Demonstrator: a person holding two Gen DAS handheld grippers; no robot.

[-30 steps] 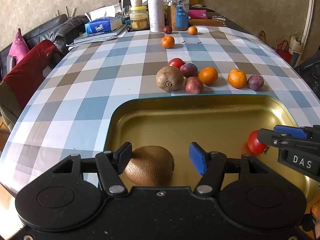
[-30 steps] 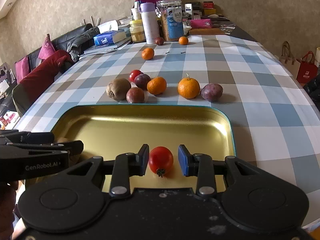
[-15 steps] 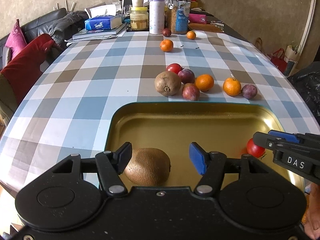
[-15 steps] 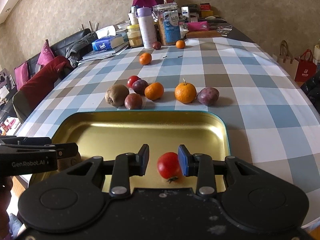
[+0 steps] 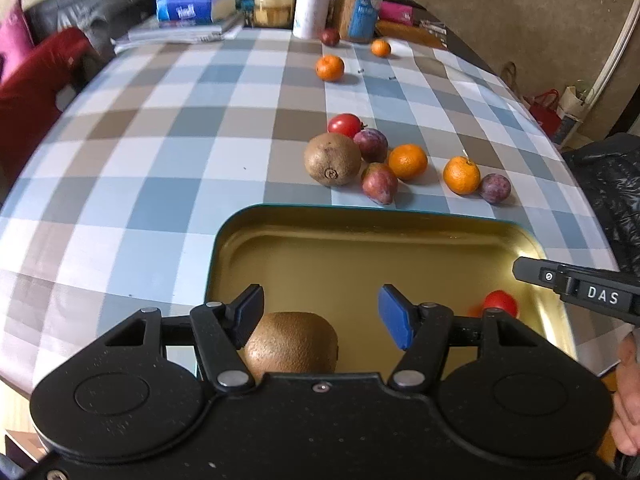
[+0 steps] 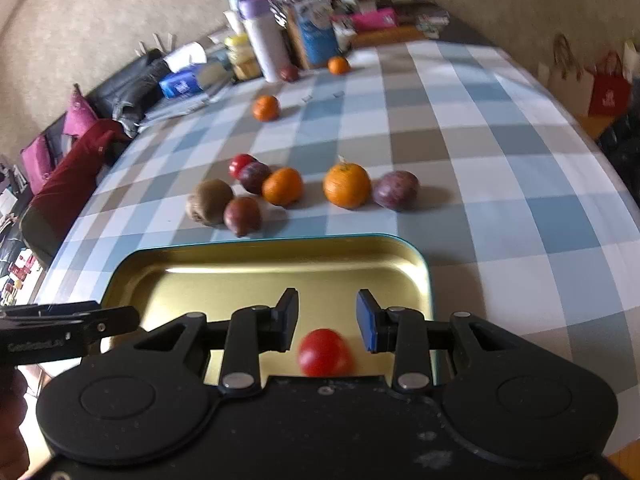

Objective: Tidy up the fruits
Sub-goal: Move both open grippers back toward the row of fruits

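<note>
A gold tray (image 5: pixel 360 216) with a teal rim lies at the near edge of the checked table. In it rest a brown kiwi (image 5: pixel 292 344) and a red tomato (image 5: pixel 500 304). My left gripper (image 5: pixel 320 314) hangs open above the kiwi, whose right side stays far from the right pad. My right gripper (image 6: pixel 327 316) is open over the tomato (image 6: pixel 324 352), and neither pad touches it. Behind the tray (image 6: pixel 264 248) lie a second kiwi (image 5: pixel 332 159), a tomato (image 5: pixel 344 125), three plums and two oranges (image 5: pixel 408 162). Each gripper shows at the edge of the other's view.
Further back on the table sit an orange (image 5: pixel 330 68), a smaller orange (image 5: pixel 380 48) and a plum (image 5: pixel 330 37). Jars, a bottle (image 5: pixel 310 0), a tissue box (image 5: pixel 184 10) and papers crowd the far end. A sofa with red cushions (image 5: pixel 28 92) is on the left.
Both grippers have lifted and drawn back from the tray. The kiwi and the tomato stay in the tray and now sit lower in each view, close to the gripper bodies. The jaws keep the same width.
</note>
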